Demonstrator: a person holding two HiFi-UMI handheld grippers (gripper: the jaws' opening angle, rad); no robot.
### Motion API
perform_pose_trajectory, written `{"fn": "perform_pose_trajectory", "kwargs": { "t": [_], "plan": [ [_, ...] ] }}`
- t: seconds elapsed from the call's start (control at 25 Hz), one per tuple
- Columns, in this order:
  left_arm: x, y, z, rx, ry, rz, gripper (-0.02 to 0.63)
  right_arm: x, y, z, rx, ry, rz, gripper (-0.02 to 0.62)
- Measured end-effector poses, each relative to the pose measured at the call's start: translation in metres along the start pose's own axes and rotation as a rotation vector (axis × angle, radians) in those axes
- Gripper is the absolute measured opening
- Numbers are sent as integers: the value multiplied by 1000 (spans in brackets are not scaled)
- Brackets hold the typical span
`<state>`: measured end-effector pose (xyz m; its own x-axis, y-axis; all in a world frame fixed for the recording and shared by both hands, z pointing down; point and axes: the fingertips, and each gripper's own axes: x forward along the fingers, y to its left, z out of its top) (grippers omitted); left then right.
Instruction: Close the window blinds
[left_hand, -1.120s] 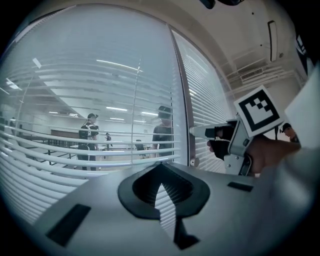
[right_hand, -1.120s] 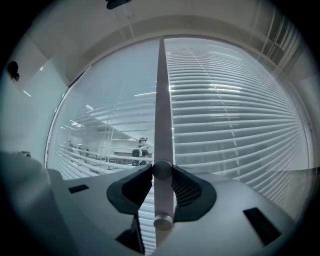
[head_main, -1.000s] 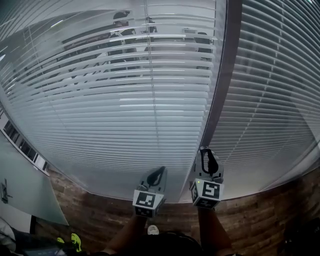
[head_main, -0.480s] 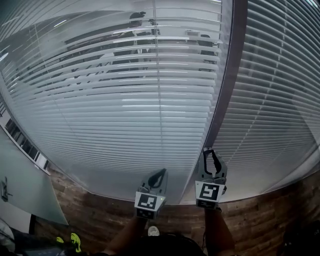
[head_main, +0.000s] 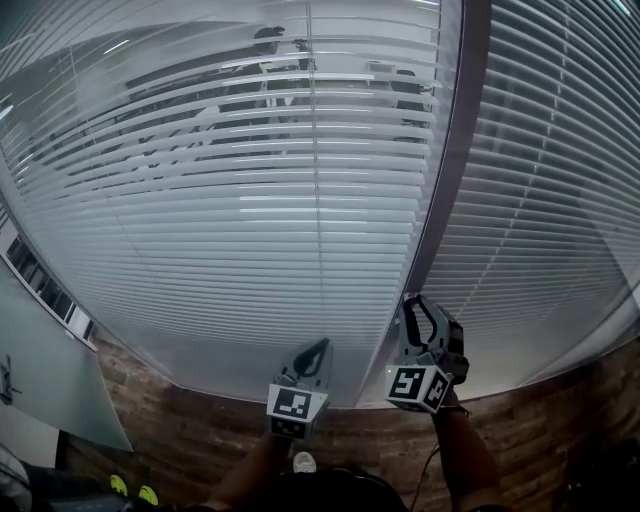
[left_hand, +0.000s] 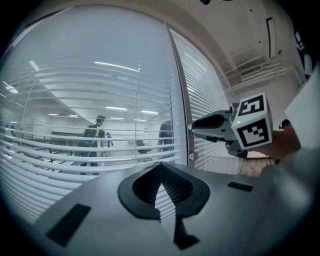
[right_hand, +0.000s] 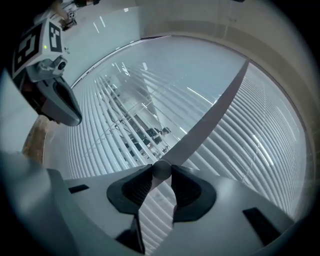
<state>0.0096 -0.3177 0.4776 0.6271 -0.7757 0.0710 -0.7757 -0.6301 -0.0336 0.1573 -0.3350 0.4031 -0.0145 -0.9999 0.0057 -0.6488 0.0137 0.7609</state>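
Observation:
White slatted blinds (head_main: 250, 200) cover the big left pane, their slats part open so the room behind shows through. A second set of blinds (head_main: 560, 200) hangs on the right pane. Between them runs a grey frame post (head_main: 455, 130). My right gripper (head_main: 410, 302) sits at the post's lower end, rolled to the right. In the right gripper view it (right_hand: 161, 171) is shut on a small round knob (right_hand: 161, 169), with a grey band rising from it. My left gripper (head_main: 320, 346) hovers just left of it, shut with nothing in it (left_hand: 160, 170).
Wood-pattern flooring (head_main: 200, 430) lies below the windows. A pale panel (head_main: 40, 380) stands at the lower left. Beyond the glass are a person (left_hand: 92, 137) and office furniture. The right gripper (left_hand: 196, 125) shows in the left gripper view, close to the post.
My right gripper has rolled to the right and shifted slightly rightward at the post's base. The left gripper has barely moved. The slats look the same.

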Motion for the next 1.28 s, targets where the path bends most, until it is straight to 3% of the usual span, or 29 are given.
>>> {"fn": "perform_pose_trajectory", "kwargs": {
  "t": [0.2,0.6,0.76,0.88,0.96,1.12,1.28],
  "plan": [
    [-7,5,4,-14,19,5,0,-2,3,1,-171,26,4,118],
    [-11,-2,8,-30,0,-19,0,-1,10,-2,-747,98,-5,118],
    [-10,-5,8,-38,5,-18,0,0,12,-4,-831,88,22,118],
    [-11,-2,10,-88,9,-8,0,1,12,-3,-791,61,25,118],
    [-12,-1,10,-116,14,-9,0,-3,11,-1,-704,36,5,118],
    [-14,2,11,-112,17,-14,0,-20,12,1,-395,-7,-9,118],
    [-12,4,8,-94,17,-12,0,-23,2,-10,-66,41,-44,118]
  ]
}}
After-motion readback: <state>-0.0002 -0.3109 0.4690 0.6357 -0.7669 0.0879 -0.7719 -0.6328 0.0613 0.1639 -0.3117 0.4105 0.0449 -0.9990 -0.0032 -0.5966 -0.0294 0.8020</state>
